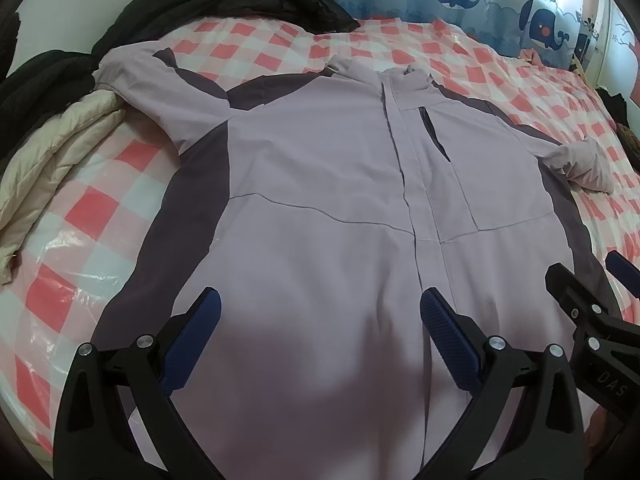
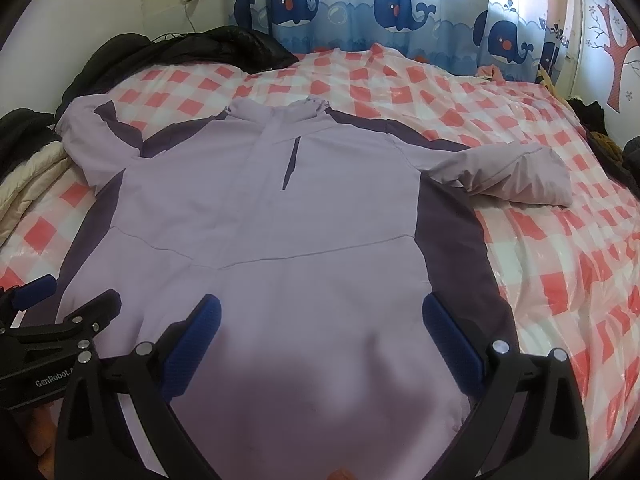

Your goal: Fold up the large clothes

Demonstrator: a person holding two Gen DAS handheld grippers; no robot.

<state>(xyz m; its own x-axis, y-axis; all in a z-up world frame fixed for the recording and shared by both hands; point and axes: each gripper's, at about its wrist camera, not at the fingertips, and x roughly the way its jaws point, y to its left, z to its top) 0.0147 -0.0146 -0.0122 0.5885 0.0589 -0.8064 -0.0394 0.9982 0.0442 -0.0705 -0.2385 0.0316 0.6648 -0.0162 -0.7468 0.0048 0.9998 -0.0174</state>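
Jacket (image 1: 320,184), soft and bulky, probably slick, spreads mid-frame; both tools, left (image 1: 320,344) and right (image 2: 320,344), gape empty; grip sleeve (image 2: 520,176) upper right.

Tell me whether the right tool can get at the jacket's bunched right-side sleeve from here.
Probably yes. The right tool hovers open above the lilac jacket, and the sleeve lies uncovered on the checkered bedspread with nothing between them.

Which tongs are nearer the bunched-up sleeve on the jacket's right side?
Right. The right tongs hang open over the jacket's hem, just below the bunched sleeve. The left tongs are open further left, across the front placket.
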